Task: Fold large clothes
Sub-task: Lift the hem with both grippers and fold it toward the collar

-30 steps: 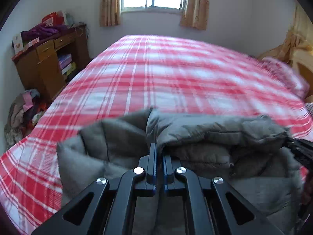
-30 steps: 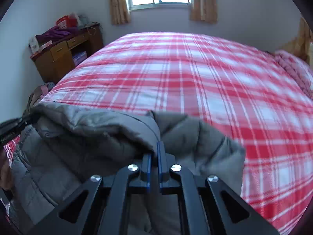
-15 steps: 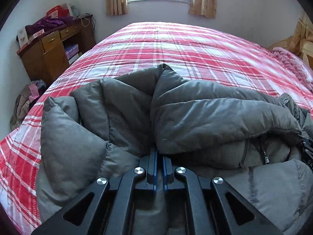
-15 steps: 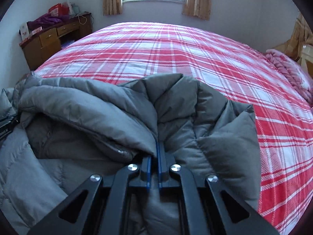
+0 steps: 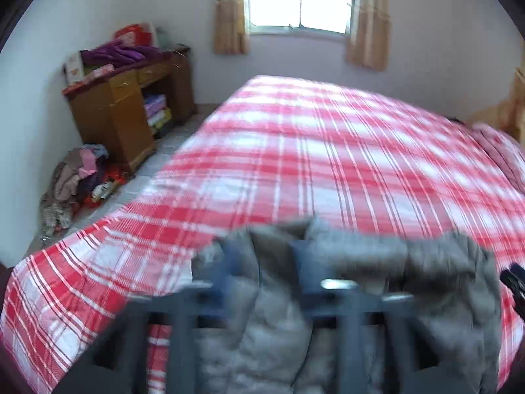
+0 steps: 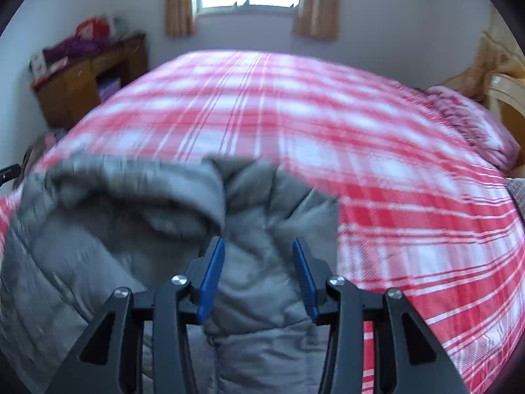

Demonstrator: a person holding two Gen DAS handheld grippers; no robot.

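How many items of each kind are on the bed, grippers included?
Grey padded jacket: 1
Pink pillow: 1
Grippers, both open: 2 (left gripper, right gripper)
Total: 4

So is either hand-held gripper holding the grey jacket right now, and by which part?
Neither. The left hand-held gripper and right hand-held gripper have just been opening; the grey jacket lies loose between both.

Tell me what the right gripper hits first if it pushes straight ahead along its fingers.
Probably the grey puffy quilted jacket: it fills the gap ahead of the right gripper, whose jaws have just been opening.
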